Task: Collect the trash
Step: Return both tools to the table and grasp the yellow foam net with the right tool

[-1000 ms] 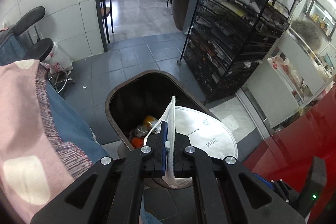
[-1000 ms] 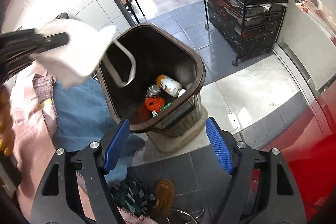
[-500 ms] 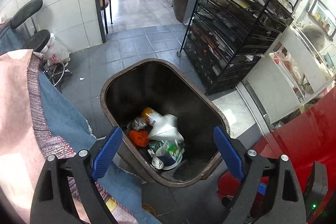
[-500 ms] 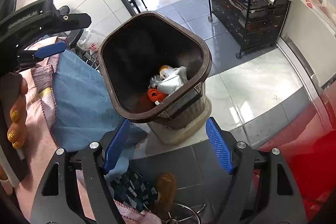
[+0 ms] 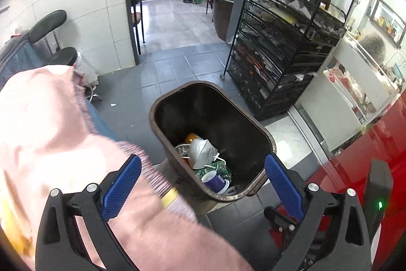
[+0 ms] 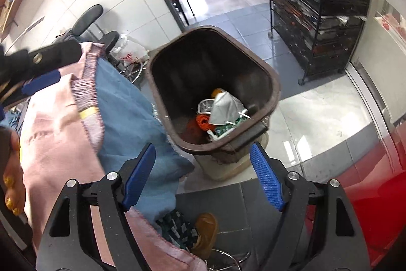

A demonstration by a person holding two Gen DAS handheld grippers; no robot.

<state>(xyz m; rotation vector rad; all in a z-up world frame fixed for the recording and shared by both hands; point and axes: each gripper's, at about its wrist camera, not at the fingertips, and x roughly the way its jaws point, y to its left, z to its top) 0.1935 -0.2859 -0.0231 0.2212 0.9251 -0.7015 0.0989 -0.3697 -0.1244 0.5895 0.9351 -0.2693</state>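
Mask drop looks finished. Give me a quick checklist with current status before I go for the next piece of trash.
1. Mask inside bin: ok.
2. Left gripper jaws opening, nothing between them: ok.
3. Right gripper open, empty: ok.
4. Bin upright, room left: ok.
5. Mask strap clear of the rim: ok.
6. Next trash piece in view: not ok, none visible outside the bin.

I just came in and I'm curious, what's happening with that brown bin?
A person in a pink top is collecting trash with a pair of tongs in each hand. The white face mask lies inside the brown bin, on top of a bottle, a cup and other rubbish. The left tongs are opening wide with nothing between them, above the bin. The right tongs are open and empty too, near the bin's edge.
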